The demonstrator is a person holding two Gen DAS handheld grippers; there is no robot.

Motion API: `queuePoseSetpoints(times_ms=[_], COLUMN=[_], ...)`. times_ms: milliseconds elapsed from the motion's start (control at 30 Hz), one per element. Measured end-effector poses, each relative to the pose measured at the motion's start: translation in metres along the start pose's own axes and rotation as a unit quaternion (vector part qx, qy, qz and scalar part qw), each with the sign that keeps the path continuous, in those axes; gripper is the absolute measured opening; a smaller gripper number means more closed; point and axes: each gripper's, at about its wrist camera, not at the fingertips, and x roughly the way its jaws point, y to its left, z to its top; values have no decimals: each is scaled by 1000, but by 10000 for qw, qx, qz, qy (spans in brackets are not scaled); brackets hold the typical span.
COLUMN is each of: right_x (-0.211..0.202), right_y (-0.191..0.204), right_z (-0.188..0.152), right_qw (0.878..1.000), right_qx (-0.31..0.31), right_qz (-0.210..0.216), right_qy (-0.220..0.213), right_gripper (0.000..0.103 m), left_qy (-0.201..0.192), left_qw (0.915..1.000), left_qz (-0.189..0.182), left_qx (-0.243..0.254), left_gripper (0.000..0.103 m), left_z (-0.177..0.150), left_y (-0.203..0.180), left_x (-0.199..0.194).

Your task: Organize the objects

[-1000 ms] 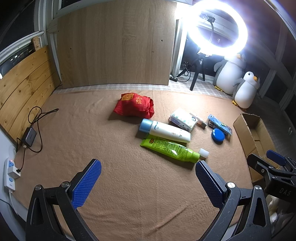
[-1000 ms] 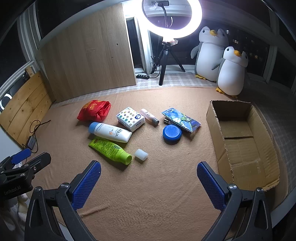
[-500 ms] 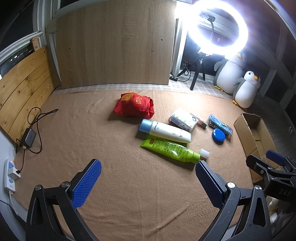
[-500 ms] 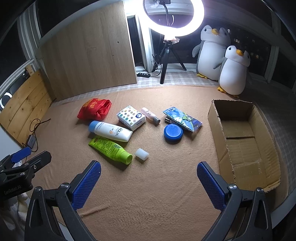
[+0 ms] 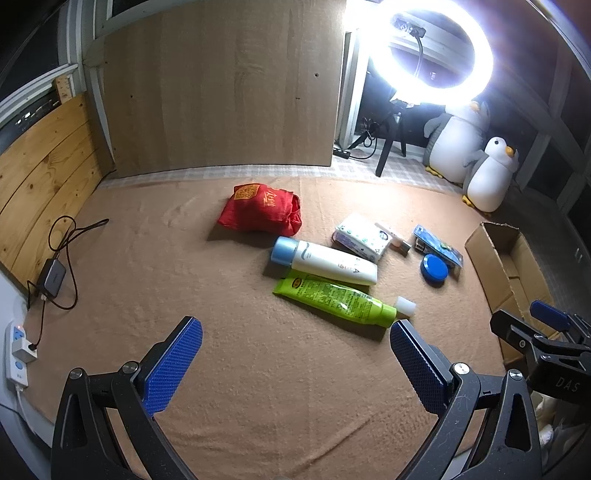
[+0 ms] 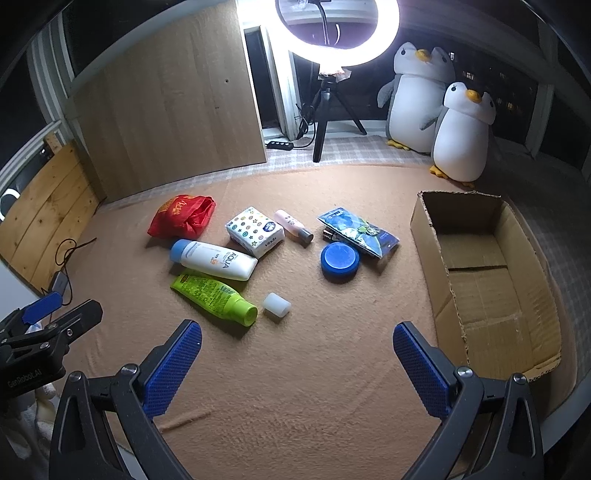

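Surface: tan blanket (image 6: 303,387) spread flat, wood panel (image 6: 177,110) behind, lit ring light (image 6: 336,33) on a tripod, two plush penguins (image 6: 461,133) at the far right.
Left gripper (image 5: 295,363): jaws spread wide, holding nothing, above bare blanket near the green tube.
Right gripper (image 6: 297,365): jaws spread wide, empty, above bare blanket.
Cardboard box (image 6: 428,236): open-topped, right of the items, nothing visible inside.
Red bag (image 6: 181,218): crumpled, far left of the cluster.
White bottle (image 6: 214,260): lying flat, blue cap toward the red bag.
Green tube (image 6: 212,293): lying just in front of the white bottle, cap pointing to a small white cap (image 6: 276,304) close by.
Patterned pack (image 6: 255,230): beside a small pink bottle (image 6: 293,225).
Blue round tin (image 6: 340,258): touching a blue packet (image 6: 358,230), between cluster and box.
Left edge: power strip (image 5: 16,354), adapter and black cable.
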Motion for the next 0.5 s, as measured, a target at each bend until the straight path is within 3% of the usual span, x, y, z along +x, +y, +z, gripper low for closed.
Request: queuePoseSetpoints(times_ms=[367,500], right_x=[8,11], right_y=[-7,-9], right_z=[2,2], right_qw=[9999,9998], right_qx=[76,120], right_qz=[-19,-30], right_qy=[94,142], right_gripper=[102,102], left_qy=[82,295], left_qw=[9999,9996], left_qz=[97,17], left_qx=[-53,-15], left_gripper=[103,103], left_z=[9,14], left_y=[2,1], left_x=[19,40])
